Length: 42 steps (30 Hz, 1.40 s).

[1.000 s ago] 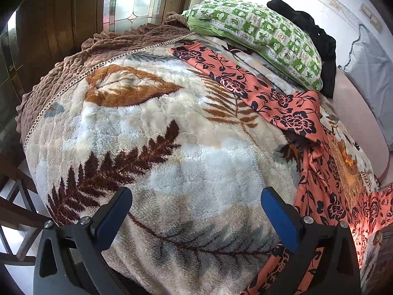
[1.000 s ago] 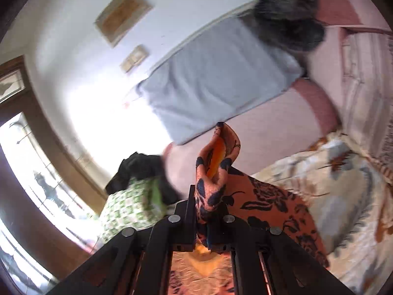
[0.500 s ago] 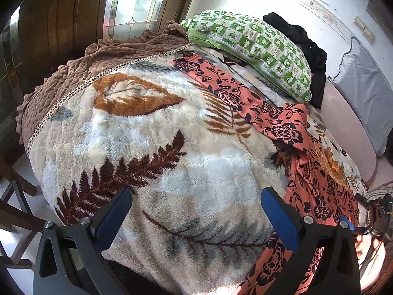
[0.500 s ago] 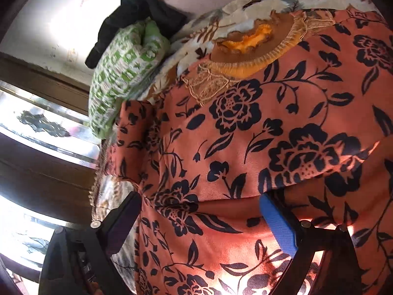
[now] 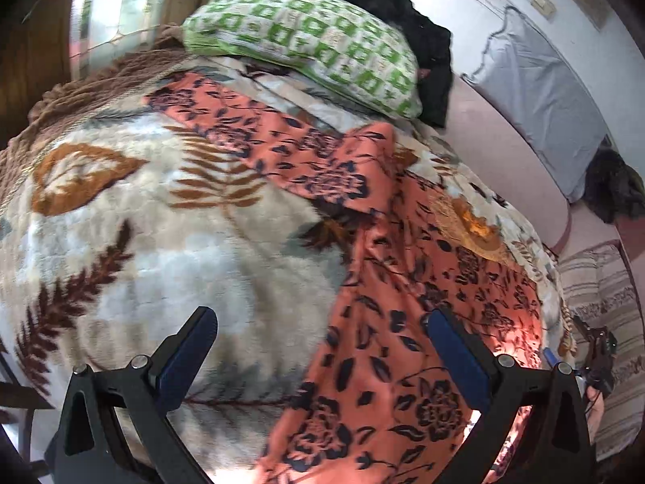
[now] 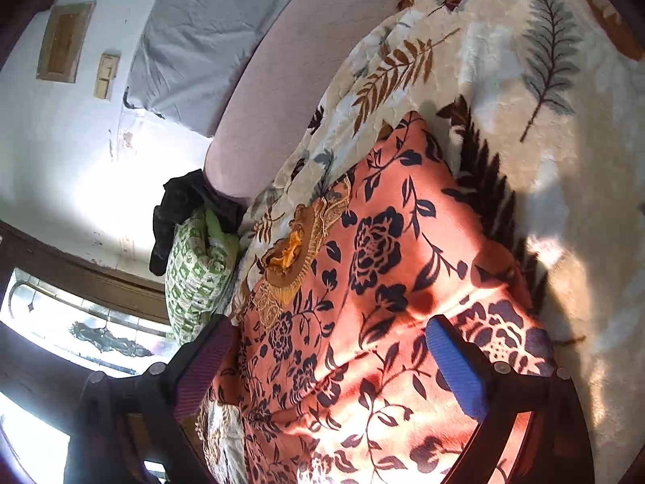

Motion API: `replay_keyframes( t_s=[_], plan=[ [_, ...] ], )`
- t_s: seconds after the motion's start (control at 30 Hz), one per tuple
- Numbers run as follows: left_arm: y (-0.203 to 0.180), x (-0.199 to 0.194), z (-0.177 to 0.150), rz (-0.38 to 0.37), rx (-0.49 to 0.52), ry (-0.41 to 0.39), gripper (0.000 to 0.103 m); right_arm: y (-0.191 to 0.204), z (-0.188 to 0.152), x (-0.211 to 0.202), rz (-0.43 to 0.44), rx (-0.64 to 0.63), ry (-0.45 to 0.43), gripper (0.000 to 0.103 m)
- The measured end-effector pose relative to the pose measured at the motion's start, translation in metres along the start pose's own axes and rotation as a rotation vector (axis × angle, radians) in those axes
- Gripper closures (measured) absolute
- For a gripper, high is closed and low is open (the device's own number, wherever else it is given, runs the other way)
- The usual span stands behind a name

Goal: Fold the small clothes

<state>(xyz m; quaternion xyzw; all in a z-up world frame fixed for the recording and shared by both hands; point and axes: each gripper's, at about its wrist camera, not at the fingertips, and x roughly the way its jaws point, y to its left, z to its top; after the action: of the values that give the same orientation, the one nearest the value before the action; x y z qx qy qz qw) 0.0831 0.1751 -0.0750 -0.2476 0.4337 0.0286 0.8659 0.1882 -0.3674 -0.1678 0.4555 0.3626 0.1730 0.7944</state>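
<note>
One floral orange dress [image 6: 387, 266] lies spread beneath the wide-open, empty right gripper [image 6: 334, 367]; the left gripper [image 5: 322, 357] gapes empty above its edge.

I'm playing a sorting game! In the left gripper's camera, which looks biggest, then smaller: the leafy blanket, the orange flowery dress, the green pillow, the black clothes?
1. Leafy blanket
2. Orange flowery dress, though it is nearer the camera
3. Green pillow
4. Black clothes, partly hidden behind the pillow
</note>
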Motion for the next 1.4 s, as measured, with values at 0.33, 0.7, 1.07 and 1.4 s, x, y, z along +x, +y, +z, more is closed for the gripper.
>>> replay_keyframes(
  t_s=[0.33,0.7,1.07,1.4],
  plan=[
    [-0.121,0.13,0.053,-0.137,0.153,0.19,0.001,-0.001,-0.048,-0.02,0.103,-0.078,0.033,0.005],
    [-0.095,0.183,0.052,-0.028,0.074,0.288,0.047,-0.025,-0.057,-0.027,0.093,-0.044,0.033,0.005],
    [-0.127,0.133,0.068,0.02,0.312,0.032,0.097,-0.014,-0.034,-0.026,0.055,-0.077,0.009,0.005],
    [-0.096,0.148,0.055,0.016,0.27,0.156,0.065,-0.054,0.041,0.051,0.007,0.201,0.049,0.007]
  ],
)
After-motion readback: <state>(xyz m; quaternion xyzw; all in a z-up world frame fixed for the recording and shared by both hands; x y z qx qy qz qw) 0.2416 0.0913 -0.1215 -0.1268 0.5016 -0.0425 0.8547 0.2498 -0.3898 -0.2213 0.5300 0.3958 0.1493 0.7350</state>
